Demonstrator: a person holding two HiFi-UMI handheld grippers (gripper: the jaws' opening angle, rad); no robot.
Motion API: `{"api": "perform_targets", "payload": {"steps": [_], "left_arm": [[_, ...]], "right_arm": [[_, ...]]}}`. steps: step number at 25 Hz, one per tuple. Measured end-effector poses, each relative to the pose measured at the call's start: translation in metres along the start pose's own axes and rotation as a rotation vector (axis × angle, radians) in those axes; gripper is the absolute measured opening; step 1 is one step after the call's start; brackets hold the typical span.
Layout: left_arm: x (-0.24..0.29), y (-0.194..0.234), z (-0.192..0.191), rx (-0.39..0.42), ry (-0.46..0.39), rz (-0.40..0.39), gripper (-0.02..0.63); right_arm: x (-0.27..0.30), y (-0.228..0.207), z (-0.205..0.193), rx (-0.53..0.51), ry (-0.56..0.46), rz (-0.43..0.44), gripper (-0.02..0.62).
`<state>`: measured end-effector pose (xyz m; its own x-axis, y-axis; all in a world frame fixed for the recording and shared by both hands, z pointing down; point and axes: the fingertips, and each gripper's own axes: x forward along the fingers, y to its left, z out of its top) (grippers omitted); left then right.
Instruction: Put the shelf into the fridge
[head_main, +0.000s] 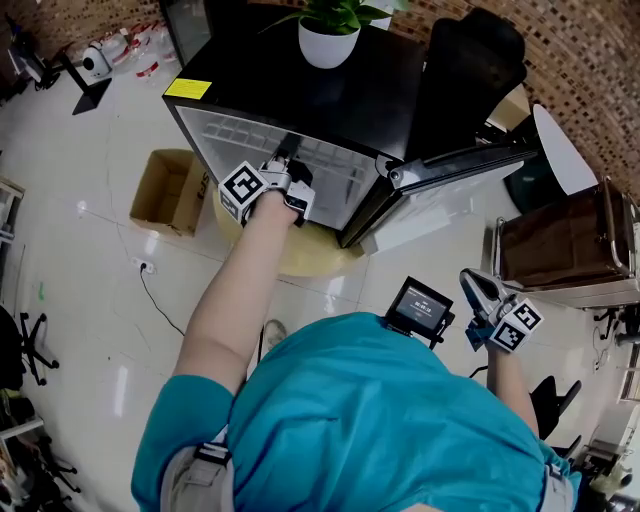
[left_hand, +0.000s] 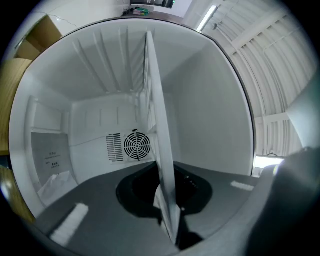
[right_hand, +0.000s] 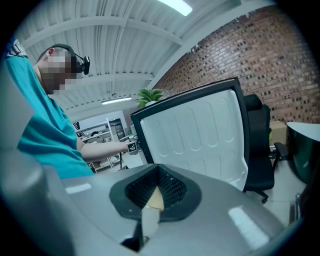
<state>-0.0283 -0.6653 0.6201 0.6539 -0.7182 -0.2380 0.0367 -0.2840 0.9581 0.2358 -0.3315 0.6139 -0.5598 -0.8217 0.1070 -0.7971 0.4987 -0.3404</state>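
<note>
A black mini fridge (head_main: 300, 90) stands with its door (head_main: 450, 175) swung open to the right. My left gripper (head_main: 290, 168) is at the fridge's opening, shut on the white shelf (left_hand: 159, 140). In the left gripper view the shelf runs edge-on from between the jaws (left_hand: 169, 222) into the white fridge interior (left_hand: 95, 125), toward the round fan grille (left_hand: 137, 145) on the back wall. My right gripper (head_main: 480, 287) hangs low at the right, away from the fridge, shut with nothing in it (right_hand: 145, 220). It faces the door's white inner liner (right_hand: 200, 135).
A potted plant (head_main: 328, 40) stands on the fridge top. A cardboard box (head_main: 170, 190) lies on the floor to the left. A black office chair (head_main: 470, 70) is behind the door, a brown cabinet (head_main: 565, 240) at the right. The fridge rests on a round pale base (head_main: 300, 255).
</note>
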Motion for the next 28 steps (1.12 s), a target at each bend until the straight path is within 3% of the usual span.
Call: {"api": "perform_targets", "payload": {"steps": [5, 8, 12, 16, 17, 21, 24, 26, 28], "left_arm": [[0.008, 0.032, 0.038, 0.005, 0.049, -0.005, 0.022], [0.003, 0.032, 0.033, -0.001, 0.048, -0.008, 0.037], [-0.019, 0.031, 0.024, 0.044, 0.045, 0.060, 0.053], [-0.043, 0.010, 0.010, 0.090, 0.011, -0.006, 0.061], [-0.053, 0.005, 0.005, 0.109, 0.003, -0.007, 0.032], [-0.101, -0.019, -0.022, 0.224, 0.005, 0.053, 0.016], [-0.124, -0.051, -0.052, 0.325, 0.030, -0.008, 0.002], [-0.149, -0.069, -0.070, 0.387, 0.050, 0.011, 0.000], [-0.164, -0.122, -0.094, 0.518, 0.112, -0.194, 0.000]], "right_arm": [[0.035, 0.011, -0.017, -0.037, -0.067, -0.018, 0.002], [0.019, 0.010, -0.007, -0.038, -0.080, -0.011, 0.002], [-0.010, 0.004, 0.002, -0.038, -0.107, -0.001, 0.002], [-0.033, -0.001, 0.013, -0.050, -0.121, 0.047, 0.002], [-0.037, -0.002, 0.015, -0.053, -0.121, 0.067, 0.002], [-0.045, -0.006, 0.015, -0.059, -0.110, 0.141, 0.002], [-0.045, -0.010, 0.015, -0.056, -0.106, 0.171, 0.002], [-0.043, -0.003, 0.015, -0.053, -0.104, 0.198, 0.002], [-0.044, 0.011, 0.014, -0.059, -0.100, 0.225, 0.002]]}}
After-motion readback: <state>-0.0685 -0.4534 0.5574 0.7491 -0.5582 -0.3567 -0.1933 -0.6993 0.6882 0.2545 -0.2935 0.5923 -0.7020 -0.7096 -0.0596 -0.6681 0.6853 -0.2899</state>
